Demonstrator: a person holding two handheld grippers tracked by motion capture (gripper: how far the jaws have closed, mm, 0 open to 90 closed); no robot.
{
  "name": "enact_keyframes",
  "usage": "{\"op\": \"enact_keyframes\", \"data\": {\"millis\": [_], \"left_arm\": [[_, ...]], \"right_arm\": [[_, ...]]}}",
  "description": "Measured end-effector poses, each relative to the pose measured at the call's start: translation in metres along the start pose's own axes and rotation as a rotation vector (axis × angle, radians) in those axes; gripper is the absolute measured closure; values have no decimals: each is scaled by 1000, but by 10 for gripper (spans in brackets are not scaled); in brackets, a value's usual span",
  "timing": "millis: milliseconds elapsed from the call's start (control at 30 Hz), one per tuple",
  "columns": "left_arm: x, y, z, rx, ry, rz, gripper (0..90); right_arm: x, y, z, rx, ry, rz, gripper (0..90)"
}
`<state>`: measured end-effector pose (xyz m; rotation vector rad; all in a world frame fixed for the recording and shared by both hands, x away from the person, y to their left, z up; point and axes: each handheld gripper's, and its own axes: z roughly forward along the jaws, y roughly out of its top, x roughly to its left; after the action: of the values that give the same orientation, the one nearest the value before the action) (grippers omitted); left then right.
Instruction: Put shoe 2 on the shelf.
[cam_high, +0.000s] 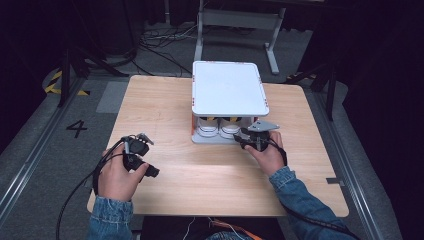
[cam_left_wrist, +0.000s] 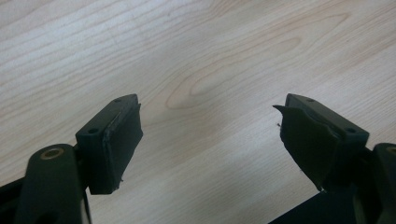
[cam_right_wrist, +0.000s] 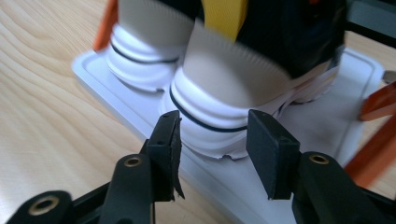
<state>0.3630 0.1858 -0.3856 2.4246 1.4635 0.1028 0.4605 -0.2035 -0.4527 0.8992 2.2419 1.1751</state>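
A black number "4" (cam_high: 76, 128) is painted on the grey floor (cam_high: 60, 150) left of the table.

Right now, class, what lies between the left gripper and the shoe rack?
Bare table. The high view shows nothing but wood between the left gripper and the shoe rack; the left gripper view shows plain wood ahead of its open jaws.

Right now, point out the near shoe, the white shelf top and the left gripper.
near shoe (cam_right_wrist: 212, 123), right gripper view, white toe.
white shelf top (cam_high: 227, 87), high view, flat upper face.
left gripper (cam_left_wrist: 210, 140), left gripper view, between its jaws.
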Motion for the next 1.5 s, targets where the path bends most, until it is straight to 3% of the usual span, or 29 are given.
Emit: {"op": "enact_keyframes", "data": {"millis": [167,300,333,367,533,633,800,900,933,1000,1133,1200,1300,1400,1500], "left_arm": [[0,7,0,-13,6,27,204],[-2,13,2,-46,24,89,186],[-2,13,2,-46,24,89,189],[-3,17,3,-64,46,123,195],[-1,23,5,-100,53,132,184],[-2,29,7,-81,50,153,185],[0,41,11,-74,16,167,169],[5,47,13,-65,10,135,170],[6,48,13,-62,20,148,171],[8,49,15,-61,17,182,181],[12,50,18,-70,27,175,176],[18,50,23,-78,48,154,174],[24,48,29,-93,60,154,175],[32,46,35,-114,75,178,176],[39,43,41,-112,74,177,177]], "right_arm": [[-4,19,-41,-16,13,53,504],[-12,28,-72,-19,4,67,444],[-12,28,-72,-19,4,67,444],[-19,30,-87,-7,0,68,395],[-33,28,-112,-4,-44,61,337],[-45,21,-135,6,-73,61,337],[-64,5,-161,-11,-17,103,340],[-72,-3,-175,18,-59,43,329],[-77,-8,-181,68,-75,-4,316],[-82,-18,-185,89,-82,3,280],[-91,-33,-189,100,-91,32,231],[-96,-41,-192,110,-94,57,162],[-104,-52,-193,144,-51,78,155],[-109,-63,-186,181,-40,148,157],[-114,-73,-177,175,-33,137,156]]}}
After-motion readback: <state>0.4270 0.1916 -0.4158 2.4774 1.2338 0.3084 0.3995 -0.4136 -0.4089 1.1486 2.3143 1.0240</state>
